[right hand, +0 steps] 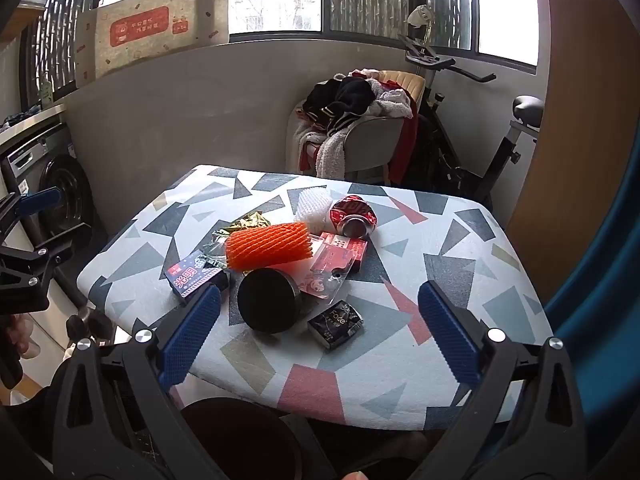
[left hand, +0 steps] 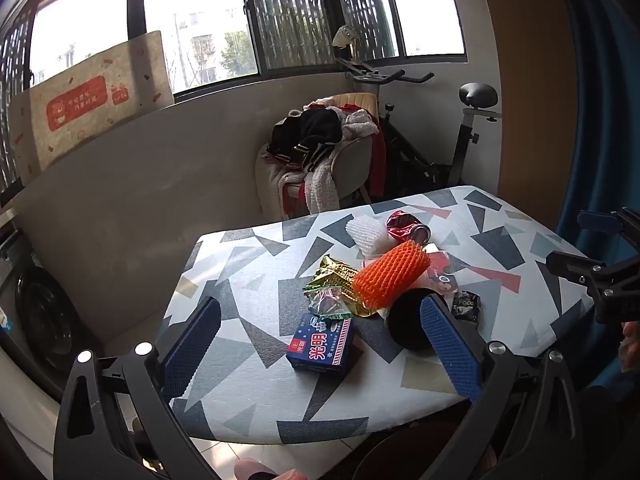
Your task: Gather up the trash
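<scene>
While both our grippers hang wide open with nothing between their blue pads, the trash lies heaped mid-table. We see an orange foam net sleeve [right hand: 269, 246] lying on its side, a white foam net [right hand: 314, 207] and a crushed red can [right hand: 353, 217] behind it, crumpled gold and green wrappers [left hand: 335, 285] to its left, a blue box [left hand: 321, 342] nearer us, a round black lid [right hand: 271, 300] tilted against the pile, and a small black packet [right hand: 336, 324] just beside that lid. Our right gripper [right hand: 320, 334] shows red flat packaging [right hand: 340, 258] under the sleeve plainly; our left gripper [left hand: 320, 342] sees it mostly hidden. Only the right view shows the dark round bin [right hand: 240, 436] below the table's [right hand: 460, 240] near edge. Bare patterned cloth lies all around the heap, widest at the right corner.
</scene>
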Motion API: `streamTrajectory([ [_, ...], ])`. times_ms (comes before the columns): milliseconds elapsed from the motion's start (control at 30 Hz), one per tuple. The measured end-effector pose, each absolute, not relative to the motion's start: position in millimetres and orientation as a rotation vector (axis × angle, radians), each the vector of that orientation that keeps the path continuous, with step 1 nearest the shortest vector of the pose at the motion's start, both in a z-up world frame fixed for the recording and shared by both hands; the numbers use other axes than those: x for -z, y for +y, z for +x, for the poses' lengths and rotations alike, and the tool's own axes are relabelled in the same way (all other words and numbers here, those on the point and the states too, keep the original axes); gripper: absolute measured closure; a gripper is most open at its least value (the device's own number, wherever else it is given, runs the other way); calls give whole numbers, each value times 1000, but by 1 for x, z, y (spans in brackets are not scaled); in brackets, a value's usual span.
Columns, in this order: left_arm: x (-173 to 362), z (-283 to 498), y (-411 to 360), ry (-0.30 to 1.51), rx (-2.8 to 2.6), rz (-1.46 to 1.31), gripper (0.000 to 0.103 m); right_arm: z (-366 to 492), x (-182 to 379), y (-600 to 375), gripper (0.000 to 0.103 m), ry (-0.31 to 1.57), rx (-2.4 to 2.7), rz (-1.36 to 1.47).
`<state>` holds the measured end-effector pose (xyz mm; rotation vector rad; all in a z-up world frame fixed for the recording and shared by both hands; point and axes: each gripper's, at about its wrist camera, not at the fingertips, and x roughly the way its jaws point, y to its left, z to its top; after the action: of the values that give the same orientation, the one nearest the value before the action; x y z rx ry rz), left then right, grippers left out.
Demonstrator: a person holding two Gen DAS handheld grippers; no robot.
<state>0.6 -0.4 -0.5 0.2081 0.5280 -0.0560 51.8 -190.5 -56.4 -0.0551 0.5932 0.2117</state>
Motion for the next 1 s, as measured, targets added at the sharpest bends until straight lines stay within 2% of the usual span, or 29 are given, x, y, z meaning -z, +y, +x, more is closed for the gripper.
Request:
streamTrajectory([
  [1000, 9, -3, -2, 525, 59, 197, 5, 51, 59, -189, 6, 600, -213, -58],
])
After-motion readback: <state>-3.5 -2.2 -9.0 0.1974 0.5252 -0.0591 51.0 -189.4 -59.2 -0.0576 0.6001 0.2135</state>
